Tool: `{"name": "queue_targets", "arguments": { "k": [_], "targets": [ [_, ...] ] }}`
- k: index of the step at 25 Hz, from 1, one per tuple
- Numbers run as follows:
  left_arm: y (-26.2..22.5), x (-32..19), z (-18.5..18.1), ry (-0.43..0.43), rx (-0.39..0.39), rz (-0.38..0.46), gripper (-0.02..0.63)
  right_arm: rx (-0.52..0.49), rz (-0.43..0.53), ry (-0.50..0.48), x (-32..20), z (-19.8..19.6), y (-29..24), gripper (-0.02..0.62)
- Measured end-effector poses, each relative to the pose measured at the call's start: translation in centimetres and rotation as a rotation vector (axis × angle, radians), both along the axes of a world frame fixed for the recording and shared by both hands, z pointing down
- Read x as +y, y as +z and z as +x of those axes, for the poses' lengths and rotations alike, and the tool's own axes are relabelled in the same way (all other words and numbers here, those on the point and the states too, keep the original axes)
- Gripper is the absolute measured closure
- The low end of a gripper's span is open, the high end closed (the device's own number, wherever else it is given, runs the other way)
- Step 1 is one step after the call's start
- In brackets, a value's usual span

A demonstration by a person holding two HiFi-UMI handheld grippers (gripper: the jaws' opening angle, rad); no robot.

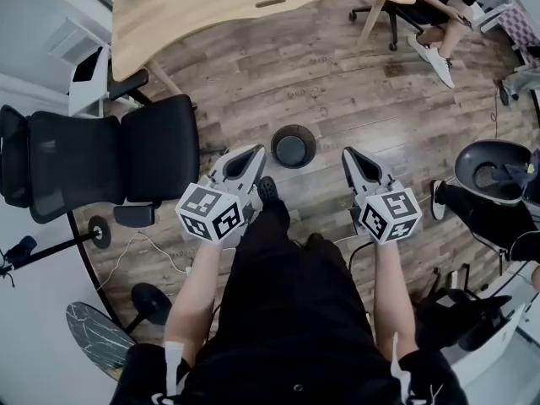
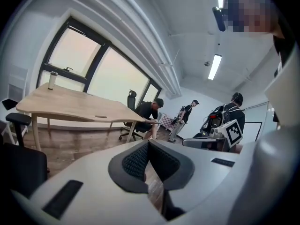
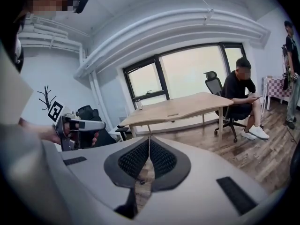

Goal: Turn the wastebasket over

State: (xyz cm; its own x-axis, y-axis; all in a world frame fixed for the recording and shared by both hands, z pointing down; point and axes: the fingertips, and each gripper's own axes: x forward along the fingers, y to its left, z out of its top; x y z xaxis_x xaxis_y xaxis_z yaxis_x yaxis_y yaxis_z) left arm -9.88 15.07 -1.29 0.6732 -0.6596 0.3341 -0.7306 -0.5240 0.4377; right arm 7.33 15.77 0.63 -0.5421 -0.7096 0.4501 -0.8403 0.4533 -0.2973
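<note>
My left gripper (image 2: 149, 142) has its pads (image 2: 137, 161) pressed together on nothing, and my right gripper (image 3: 149, 138) is clenched empty the same way. Just past the fingertips, each gripper's own grey body blocks the near floor, so the wastebasket (image 1: 293, 146) shows only in the head view. It is a dark round bin, mouth up as far as I can tell, on the wooden floor (image 1: 337, 83) between the two tips and slightly beyond them, touching neither. Both grippers point forward and somewhat down, with my forearms reaching out on either side of my legs.
</note>
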Motion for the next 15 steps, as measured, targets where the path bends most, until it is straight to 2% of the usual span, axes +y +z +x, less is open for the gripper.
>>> {"name": "queue_targets", "arguments": {
  "k": [3,6,10,15],
  "targets": [
    [1.5,-3.1,-1.8,0.020,0.004,-0.028,0.592,0.016,-0.016,-0.004,-2.7,-2.2,1.5,0.561],
    [3.5,-5.1,-2.1,0.071,-0.019,-0.057,0.592,0.050,-0.054,-0.016,-4.6,-3.6,3.8,0.561],
    [5.7,-5.8,-1.6,0.129,-0.044,-0.102,0.592,0.067,-0.112,-0.017,-5.8,-4.1,6.2,0.561],
    [9.0,-5.9,-1.2,0.145,-0.064,-0.175,0.592,0.071,-0.177,-0.033,-6.5,-3.6,9.4,0.561]
  ]
}}
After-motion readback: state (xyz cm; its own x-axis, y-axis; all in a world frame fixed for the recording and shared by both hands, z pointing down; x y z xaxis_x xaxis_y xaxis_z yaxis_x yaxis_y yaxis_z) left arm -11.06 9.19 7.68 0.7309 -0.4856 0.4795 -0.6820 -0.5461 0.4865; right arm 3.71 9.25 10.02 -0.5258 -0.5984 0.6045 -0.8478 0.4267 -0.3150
